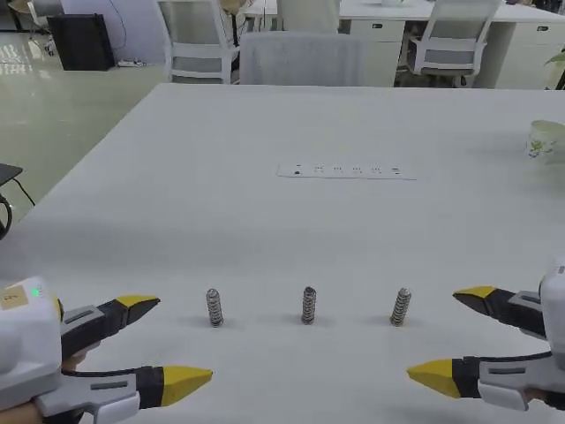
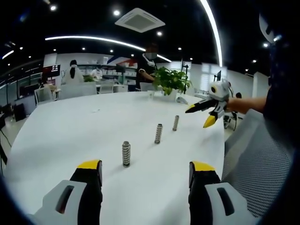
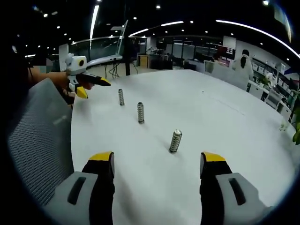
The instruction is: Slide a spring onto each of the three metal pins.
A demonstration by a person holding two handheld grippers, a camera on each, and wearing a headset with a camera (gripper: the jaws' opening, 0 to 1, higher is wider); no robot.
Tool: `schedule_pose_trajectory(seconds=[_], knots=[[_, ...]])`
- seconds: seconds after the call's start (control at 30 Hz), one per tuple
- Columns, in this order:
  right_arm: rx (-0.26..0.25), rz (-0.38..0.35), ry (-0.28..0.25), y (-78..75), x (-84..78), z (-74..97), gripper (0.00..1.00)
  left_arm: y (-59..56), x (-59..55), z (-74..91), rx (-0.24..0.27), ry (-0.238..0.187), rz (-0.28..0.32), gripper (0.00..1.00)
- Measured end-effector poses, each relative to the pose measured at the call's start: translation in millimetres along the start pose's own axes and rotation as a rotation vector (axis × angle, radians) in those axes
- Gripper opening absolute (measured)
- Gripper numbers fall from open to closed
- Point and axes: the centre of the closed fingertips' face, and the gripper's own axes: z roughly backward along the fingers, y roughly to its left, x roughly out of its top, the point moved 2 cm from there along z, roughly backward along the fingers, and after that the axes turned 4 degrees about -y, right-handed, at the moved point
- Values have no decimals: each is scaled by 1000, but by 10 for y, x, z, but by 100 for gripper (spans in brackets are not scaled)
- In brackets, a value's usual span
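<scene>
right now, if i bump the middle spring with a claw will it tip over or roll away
The middle spring stands tall and narrow on the table, so a sideways nudge would probably tip it. Its open coils suggest it is light and would flex rather than stay stiff. If it falls, the round shape would likely let it roll.

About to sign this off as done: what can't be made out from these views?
- Pins: in all views, hidden inside the coils of the left spring, middle spring and right spring.
- Table strip: in the head view, its markings are too small to read.
- Cup: in the head view, cut off by the right edge.
</scene>
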Motion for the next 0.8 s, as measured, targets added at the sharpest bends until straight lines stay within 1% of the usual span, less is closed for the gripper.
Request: schedule_pose_trajectory(seconds=[0.17,0.2,0.27,0.33,0.47,0.57,0.63,0.8], knots=[[-2,-3,-38,14,11,22,77,3,-28,12,6,1,9,73],[-3,-2,-55,13,22,24,78,-1,-33,14,6,1,11,73],[-3,-3,-56,8,14,24,79,-6,-39,17,7,1,14,73],[-4,-2,-69,8,17,27,80,-6,-47,21,8,2,15,74],[-4,-8,-71,17,-4,26,81,7,-64,26,15,0,25,74],[-7,-12,-69,18,-28,22,82,-7,-85,15,13,5,30,75],[-12,-12,-73,19,-42,19,84,-17,-93,10,10,10,29,75],[-1,-13,-70,50,-60,18,87,-7,-91,-2,13,10,33,77]])
